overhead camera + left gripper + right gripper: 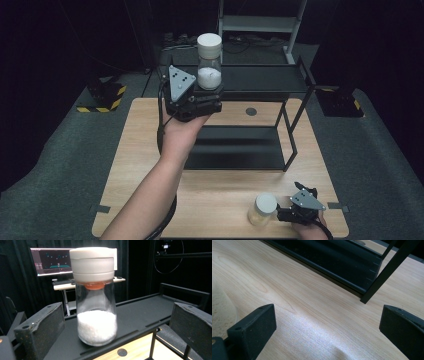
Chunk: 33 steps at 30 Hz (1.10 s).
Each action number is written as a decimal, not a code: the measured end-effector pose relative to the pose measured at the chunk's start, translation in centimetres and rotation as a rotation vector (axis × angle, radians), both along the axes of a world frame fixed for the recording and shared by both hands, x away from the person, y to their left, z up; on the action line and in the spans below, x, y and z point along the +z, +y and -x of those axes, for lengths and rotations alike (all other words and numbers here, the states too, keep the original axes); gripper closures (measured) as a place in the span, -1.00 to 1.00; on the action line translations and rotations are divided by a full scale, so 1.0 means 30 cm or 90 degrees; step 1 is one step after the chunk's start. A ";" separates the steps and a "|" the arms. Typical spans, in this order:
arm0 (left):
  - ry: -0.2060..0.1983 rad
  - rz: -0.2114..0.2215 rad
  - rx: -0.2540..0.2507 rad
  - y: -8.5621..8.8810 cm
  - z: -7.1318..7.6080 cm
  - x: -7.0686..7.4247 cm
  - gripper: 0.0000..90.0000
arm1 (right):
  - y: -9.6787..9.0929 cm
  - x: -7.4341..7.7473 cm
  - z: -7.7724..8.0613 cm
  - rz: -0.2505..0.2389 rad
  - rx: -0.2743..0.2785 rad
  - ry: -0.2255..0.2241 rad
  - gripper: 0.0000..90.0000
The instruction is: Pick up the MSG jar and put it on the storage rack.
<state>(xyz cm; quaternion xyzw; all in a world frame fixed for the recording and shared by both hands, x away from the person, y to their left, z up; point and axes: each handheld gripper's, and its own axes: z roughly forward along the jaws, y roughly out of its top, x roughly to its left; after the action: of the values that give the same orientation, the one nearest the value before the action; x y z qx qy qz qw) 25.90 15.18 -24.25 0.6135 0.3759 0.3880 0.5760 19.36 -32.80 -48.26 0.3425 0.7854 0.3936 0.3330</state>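
While the left forearm reaches long and straight up the middle of the table (150,130), its hand cups the left gripper (202,95) from underneath, right at the front edge of the black metal shelf (260,80). On that top tier stands a glass jar (209,62) — clear, narrowing at the neck, with a thick white lid and a bed of white grains filling roughly its lower third. From the left gripper view the jar (96,315) stands upright on the dark shelf surface (145,310), an orange ring showing just under the lid, and the two matte black jaws sit wide on either side of it with clear space between each jaw and the glass — nothing is gripped.

Down at the near right corner, the right hand rests low on the table with the right gripper (280,214) pointing left, grey three-cornered plate up top. Just beside it stands a second jar (262,209), white-lidded and holding something pale and yellowish. Whether the jaws touch it I cannot tell from above. In the right gripper view the jaws are spread wide over bare, light-grained wood (312,315), smooth with a soft sheen, and a curved pale edge of that jar (222,310) sits just outside the left-hand jaw, not between the two. The shelf's lower tray (332,262) and a slim black leg (384,272) cross the background.
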 end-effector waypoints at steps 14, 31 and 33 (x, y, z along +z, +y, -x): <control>0.018 -0.004 -0.002 0.043 0.070 -0.098 -0.99 | 0.002 0.000 0.000 0.002 0.000 0.000 -1.00; 0.048 -0.027 -0.021 0.068 0.128 -0.268 -0.99 | 0.004 0.001 0.000 0.004 0.000 0.000 -1.00; 0.056 -0.037 -0.023 0.067 0.131 -0.286 -0.99 | 0.004 0.001 0.000 0.005 0.000 0.000 -1.00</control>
<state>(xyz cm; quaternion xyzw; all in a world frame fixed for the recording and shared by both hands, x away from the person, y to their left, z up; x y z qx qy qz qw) 21.96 17.20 -32.84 0.6530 0.3786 0.3609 0.5477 19.35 -32.68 -48.24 0.3409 0.7870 0.3907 0.3344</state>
